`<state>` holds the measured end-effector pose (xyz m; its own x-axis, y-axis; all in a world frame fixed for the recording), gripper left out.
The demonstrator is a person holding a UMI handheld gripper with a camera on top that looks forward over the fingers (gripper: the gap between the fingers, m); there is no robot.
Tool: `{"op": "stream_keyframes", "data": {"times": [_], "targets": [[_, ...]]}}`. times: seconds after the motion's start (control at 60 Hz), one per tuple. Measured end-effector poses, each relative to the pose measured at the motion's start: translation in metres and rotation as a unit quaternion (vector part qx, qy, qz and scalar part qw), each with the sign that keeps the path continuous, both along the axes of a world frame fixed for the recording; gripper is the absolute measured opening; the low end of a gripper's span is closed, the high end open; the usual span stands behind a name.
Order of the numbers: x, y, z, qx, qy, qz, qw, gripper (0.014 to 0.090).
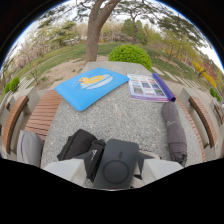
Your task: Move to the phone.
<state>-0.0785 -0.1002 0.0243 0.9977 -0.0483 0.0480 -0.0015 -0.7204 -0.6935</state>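
The phone (pixel 118 165) lies flat on the grey stone table (pixel 125 115), dark back up with a ring mark at its centre, right between the 2 pale fingers of the gripper (pixel 112 172). The jaws stand wide, with the phone set between them and resting on the table and partly on a black pouch (pixel 80 145) that sits just ahead of the left finger; whether either finger touches the phone's edges cannot be told.

The phone looks like a stiff, thin, smooth slab: moderately light, probably slippery on its flat faces and fragile at the glass, so a grip across its 2 long edges near the middle seems the safest hold, closed gently.

Beyond the jaws, to the right, a folded grey umbrella (pixel 173 131) lies along the table edge. Further ahead sit a blue mat with a yellow duck (pixel 91 86) and a printed brochure (pixel 146 87). Wooden benches (pixel 42 115) flank the table, with a tree trunk (pixel 95 30) and a green bush (pixel 130 54) well beyond.
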Motion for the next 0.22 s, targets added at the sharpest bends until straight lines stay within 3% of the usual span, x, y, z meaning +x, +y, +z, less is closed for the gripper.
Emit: {"op": "stream_keyframes", "data": {"times": [0.217], "targets": [[-0.0008,-0.0013,-0.0009,-0.002,0.006,-0.004,1.000,0.0847]]}}
